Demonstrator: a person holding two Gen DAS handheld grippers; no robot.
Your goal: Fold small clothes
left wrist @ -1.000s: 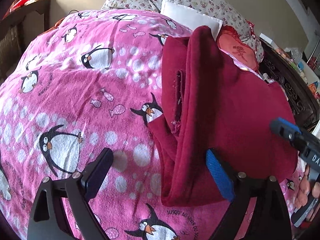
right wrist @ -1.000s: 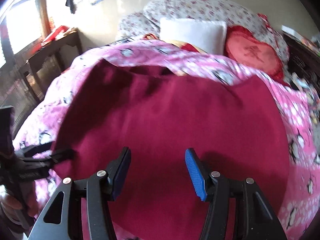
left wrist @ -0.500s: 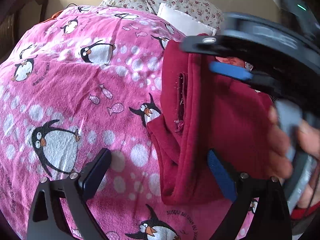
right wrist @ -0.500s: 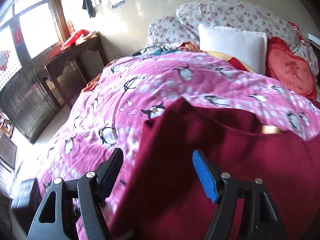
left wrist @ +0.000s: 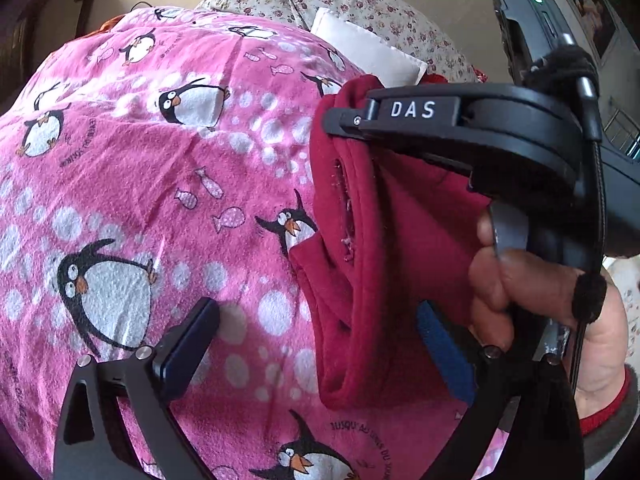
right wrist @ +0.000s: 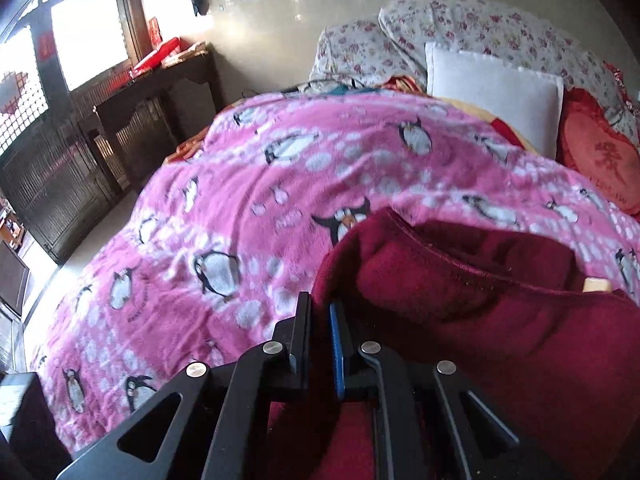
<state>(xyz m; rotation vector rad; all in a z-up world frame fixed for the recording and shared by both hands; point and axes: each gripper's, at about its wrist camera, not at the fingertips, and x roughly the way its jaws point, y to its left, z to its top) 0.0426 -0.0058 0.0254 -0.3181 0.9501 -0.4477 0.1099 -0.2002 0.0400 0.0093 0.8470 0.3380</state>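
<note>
A dark red garment (left wrist: 372, 264) lies partly folded on a pink penguin blanket (left wrist: 160, 184). My left gripper (left wrist: 320, 344) is open, straddling the garment's near left edge, one finger on the blanket, the blue pad (left wrist: 444, 356) over the cloth. My right gripper (right wrist: 320, 328) is shut on the garment's (right wrist: 500, 320) far left corner by the collar. It also shows in the left wrist view (left wrist: 460, 128), reaching across the garment from the right with the hand behind it.
Floral pillows (right wrist: 460, 28), a white cushion (right wrist: 492, 88) and a red cushion (right wrist: 600, 164) sit at the head of the bed. A dark wooden cabinet (right wrist: 120, 132) and a window stand to the left beyond the bed edge.
My right gripper moved left across the garment to its far left corner and shut on the cloth. My left gripper stayed open and nearly still.
</note>
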